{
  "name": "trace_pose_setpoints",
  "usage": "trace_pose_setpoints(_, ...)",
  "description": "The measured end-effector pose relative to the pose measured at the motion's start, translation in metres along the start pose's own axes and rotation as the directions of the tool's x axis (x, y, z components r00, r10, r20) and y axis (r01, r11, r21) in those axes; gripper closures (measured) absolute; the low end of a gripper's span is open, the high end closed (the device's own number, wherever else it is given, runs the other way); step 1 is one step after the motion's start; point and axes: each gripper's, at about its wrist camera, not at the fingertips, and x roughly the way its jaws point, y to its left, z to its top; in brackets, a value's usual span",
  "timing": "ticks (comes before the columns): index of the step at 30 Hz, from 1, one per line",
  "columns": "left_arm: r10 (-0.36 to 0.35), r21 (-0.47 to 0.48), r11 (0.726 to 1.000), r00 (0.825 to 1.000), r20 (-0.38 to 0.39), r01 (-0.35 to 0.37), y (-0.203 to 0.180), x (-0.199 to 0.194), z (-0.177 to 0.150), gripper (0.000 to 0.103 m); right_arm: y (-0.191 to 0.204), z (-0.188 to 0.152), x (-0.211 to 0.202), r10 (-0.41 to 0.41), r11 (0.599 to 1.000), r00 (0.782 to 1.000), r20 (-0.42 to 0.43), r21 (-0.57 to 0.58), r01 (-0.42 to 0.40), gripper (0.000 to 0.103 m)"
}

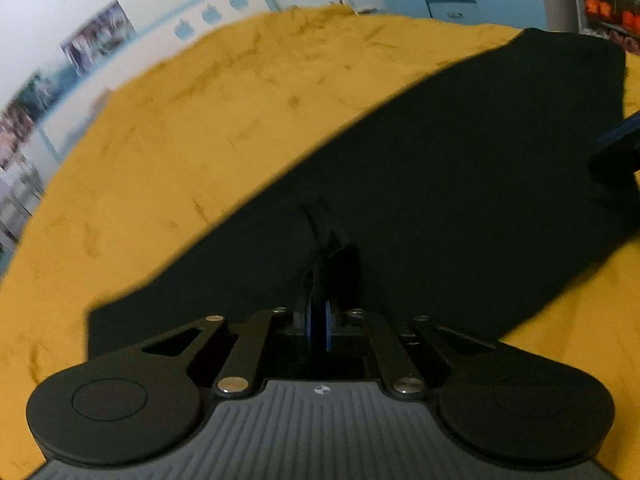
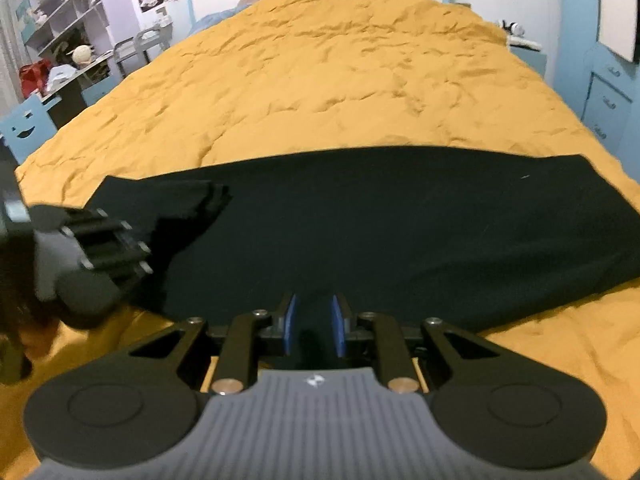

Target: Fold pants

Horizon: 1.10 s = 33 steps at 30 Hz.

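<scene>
The pants (image 2: 360, 220) lie across the near part of the bed (image 2: 340, 72), spread as 1 long dark band on the yellow cover. They look already doubled leg on leg, which would explain the even width and the flat far edge. That layout suits a lengthwise fold: you hold the 2 ends of the near edge, so 1 end can be carried over to the other.

Your left gripper (image 1: 320, 264) sits at the left end of the band. Its blue pads (image 1: 329, 320) are nearly together, and a ridge of dark cloth rises between the fingertips, so I judge that it pinches a fold of the pants. In the right wrist view that same gripper (image 2: 156, 248) has the cloth bunched and lifted off the bed, with several layered edges fanning out near it. That lifted corner suggests the fold over is under way.

Your right gripper (image 2: 314, 304) points down at the near edge around mid-length. Its pads (image 2: 338, 332) stand a narrow gap apart, with dark cloth between them. Whether they truly press on the cloth I cannot tell; black on black hides the contact. If it does hold, it anchors the edge while the left end travels.
</scene>
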Motion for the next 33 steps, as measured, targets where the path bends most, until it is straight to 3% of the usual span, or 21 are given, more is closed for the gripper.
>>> trace_pose_setpoints(1, -0.035, -0.039, 0.999, 0.999, 0.004, 0.035, 0.006, 0.0, -0.001, 0.093, 0.002, -0.001, 0.002, 0.006, 1.0, 1.0, -0.002, -0.001, -0.006, 0.09)
trace_pose_setpoints(3, -0.135, -0.154, 0.979, 0.991, 0.005, 0.134, 0.022, 0.002, 0.002, 0.078, 0.007, -0.001, 0.007, 0.025, 1.0, 1.0, -0.005, 0.001, -0.025, 0.09)
trace_pose_setpoints(4, -0.206, -0.223, 0.953, 0.978, 0.015, 0.204, 0.032, 0.004, 0.002, 0.074, 0.01, 0.0, 0.009, 0.037, 0.999, 0.999, -0.007, 0.004, -0.037, 0.09)
trace_pose_setpoints(6, -0.339, -0.342, 0.876, 0.939, 0.065, 0.34, 0.052, 0.005, 0.002, 0.062, 0.015, 0.003, 0.013, 0.056, 0.998, 0.998, -0.009, 0.005, -0.056, 0.09)
trace_pose_setpoints(7, -0.397, -0.391, 0.828, 0.913, 0.095, 0.401, 0.061, 0.005, -0.001, 0.061, 0.017, 0.004, 0.013, 0.065, 0.998, 0.998, -0.007, 0.004, -0.065, 0.09)
trace_pose_setpoints(8, -0.427, -0.421, 0.794, 0.895, 0.125, 0.438, 0.07, 0.003, -0.004, 0.061, 0.02, 0.007, 0.014, 0.077, 0.997, 0.997, -0.004, 0.002, -0.077, 0.09)
trace_pose_setpoints(9, -0.433, -0.439, 0.777, 0.89, 0.146, 0.45, 0.078, -0.001, -0.003, 0.06, 0.022, 0.01, 0.014, 0.089, 0.996, 0.996, 0.0, 0.001, -0.089, 0.089)
trace_pose_setpoints(13, -0.349, -0.49, 0.78, 0.921, 0.176, 0.389, 0.118, -0.028, -0.026, 0.06, 0.033, 0.025, 0.021, 0.159, 0.987, 0.987, 0.006, -0.009, -0.159, 0.089)
trace_pose_setpoints(17, -0.175, -0.487, 0.849, 0.978, 0.109, 0.206, 0.167, -0.045, -0.065, 0.06, 0.048, 0.043, 0.038, 0.197, 0.98, 0.98, 0.018, -0.016, -0.196, 0.088)
trace_pose_setpoints(19, -0.116, -0.499, 0.857, 0.992, 0.057, 0.129, 0.187, -0.049, -0.083, 0.06, 0.055, 0.048, 0.046, 0.214, 0.977, 0.977, 0.019, -0.012, -0.214, 0.085)
trace_pose_setpoints(21, -0.071, -0.543, 0.837, 0.997, 0.018, 0.069, 0.205, -0.049, -0.106, 0.06, 0.061, 0.049, 0.056, 0.224, 0.975, 0.975, 0.011, -0.005, -0.224, 0.086)
trace_pose_setpoints(22, -0.063, -0.579, 0.813, 0.998, 0.013, 0.059, 0.216, -0.047, -0.117, 0.06, 0.064, 0.05, 0.061, 0.226, 0.974, 0.974, 0.007, 0.0, -0.226, 0.086)
trace_pose_setpoints(26, -0.053, -0.696, 0.713, 0.997, 0.056, 0.077, 0.242, -0.032, -0.132, 0.065, 0.077, 0.052, 0.081, 0.228, 0.974, 0.973, -0.016, -0.004, -0.228, 0.087)
trace_pose_setpoints(28, -0.088, -0.736, 0.669, 0.994, 0.06, 0.103, 0.243, -0.016, -0.134, 0.069, 0.084, 0.052, 0.088, 0.222, 0.975, 0.975, -0.025, -0.011, -0.222, 0.085)
trace_pose_setpoints(30, -0.136, -0.751, 0.648, 0.99, 0.047, 0.125, 0.239, -0.002, -0.137, 0.08, 0.089, 0.049, 0.096, 0.221, 0.975, 0.974, -0.042, -0.013, -0.222, 0.085)
trace_pose_setpoints(31, -0.147, -0.756, 0.643, 0.988, 0.04, 0.126, 0.237, -0.001, -0.139, 0.081, 0.09, 0.046, 0.099, 0.219, 0.975, 0.974, -0.057, -0.015, -0.22, 0.085)
trace_pose_setpoints(33, -0.159, -0.764, 0.631, 0.987, 0.039, 0.132, 0.234, -0.007, -0.151, 0.088, 0.092, 0.042, 0.105, 0.213, 0.976, 0.973, -0.09, -0.026, -0.217, 0.097)
